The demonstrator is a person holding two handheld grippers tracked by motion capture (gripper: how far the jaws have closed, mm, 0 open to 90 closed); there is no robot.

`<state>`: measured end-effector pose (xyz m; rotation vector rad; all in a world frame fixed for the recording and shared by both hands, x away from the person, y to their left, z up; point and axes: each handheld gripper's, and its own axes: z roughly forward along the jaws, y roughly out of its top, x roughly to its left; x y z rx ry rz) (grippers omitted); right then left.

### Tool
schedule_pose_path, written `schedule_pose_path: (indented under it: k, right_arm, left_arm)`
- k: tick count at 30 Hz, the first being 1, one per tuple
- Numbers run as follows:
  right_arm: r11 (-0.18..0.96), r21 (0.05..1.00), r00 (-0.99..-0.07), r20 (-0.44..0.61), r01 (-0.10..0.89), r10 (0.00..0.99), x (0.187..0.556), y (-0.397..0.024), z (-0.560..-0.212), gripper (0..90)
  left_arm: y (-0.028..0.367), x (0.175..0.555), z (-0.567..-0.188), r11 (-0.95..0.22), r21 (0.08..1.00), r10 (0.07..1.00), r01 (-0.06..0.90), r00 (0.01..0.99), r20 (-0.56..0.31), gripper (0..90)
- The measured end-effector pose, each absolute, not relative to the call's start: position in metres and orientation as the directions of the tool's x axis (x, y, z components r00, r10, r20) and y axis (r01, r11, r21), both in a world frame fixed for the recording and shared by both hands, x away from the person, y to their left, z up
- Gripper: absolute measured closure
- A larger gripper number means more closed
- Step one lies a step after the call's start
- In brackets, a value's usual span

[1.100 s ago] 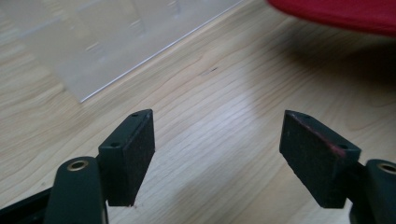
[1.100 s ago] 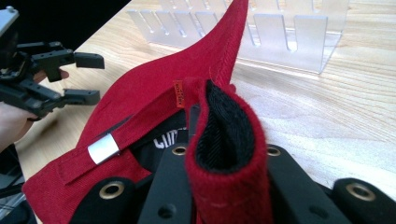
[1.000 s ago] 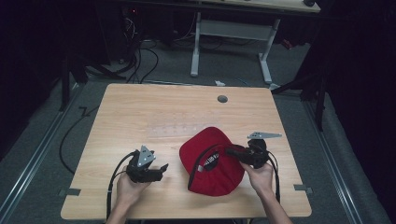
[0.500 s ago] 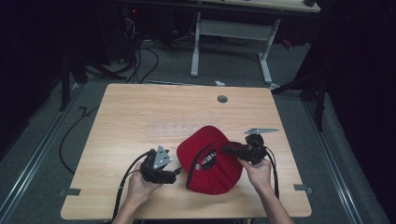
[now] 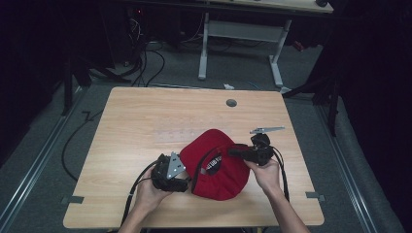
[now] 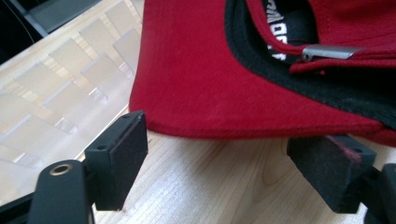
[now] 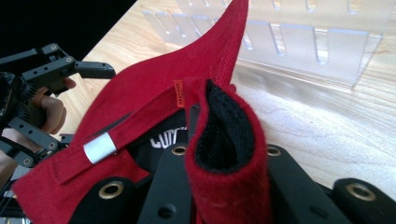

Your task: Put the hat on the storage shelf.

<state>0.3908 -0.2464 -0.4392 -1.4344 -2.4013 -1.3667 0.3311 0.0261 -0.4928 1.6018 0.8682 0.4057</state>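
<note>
A red cap lies upside down near the table's front edge, its black inner band and a metal strap clip showing. My right gripper is shut on the cap's rim, and the folded red cloth with the black sweatband stands up between its jaws. My left gripper sits at the cap's left side. Its jaws have just been opening and stand wide. The cap's red edge lies just ahead of the black pads, which do not press on it.
A clear plastic slotted rack lies on the wooden table just beyond the cap. A round cable hole is at the table's far side. Another desk's white frame and cables are on the floor behind.
My left gripper has moved right, up to the cap's edge. The right gripper has kept its grip, and the cap has shifted slightly left with it.
</note>
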Motion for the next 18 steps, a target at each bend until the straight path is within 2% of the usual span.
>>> schedule_pose_path:
  k: [3, 7, 9, 10, 14, 18]
  right_arm:
    - [0.202, 0.656, -0.573, 0.417, 0.727, 0.706, 0.393, -0.241, -0.437, 83.2]
    - [0.225, 0.651, -0.582, 0.403, 0.725, 0.707, 0.394, -0.233, -0.434, 83.1]
    - [0.226, 0.649, -0.585, 0.411, 0.726, 0.699, 0.394, -0.231, -0.435, 83.1]
    - [0.224, 0.64, -0.595, 0.45, 0.735, 0.666, 0.394, -0.227, -0.436, 83.0]
    - [0.229, 0.646, -0.598, 0.436, 0.728, 0.672, 0.394, -0.22, -0.435, 82.9]
    - [0.237, 0.635, -0.599, 0.445, 0.735, 0.666, 0.393, -0.221, -0.436, 82.6]
  left_arm:
    - [0.023, 0.329, -0.494, -0.047, 0.962, 0.738, 0.269, 0.658, -0.147, 20.2]
    - [0.023, 0.329, -0.495, -0.062, 0.967, 0.744, 0.247, 0.658, -0.12, 22.4]
    - [0.023, 0.328, -0.495, -0.056, 0.969, 0.736, 0.242, 0.665, -0.124, 31.4]
    - [0.019, 0.328, -0.493, -0.056, 0.971, 0.729, 0.232, 0.674, -0.118, 31.6]
    - [0.015, 0.329, -0.491, -0.058, 0.973, 0.732, 0.225, 0.672, -0.112, 33.9]
    - [0.02, 0.331, -0.488, -0.035, 0.968, 0.726, 0.249, 0.672, -0.146, 44.7]
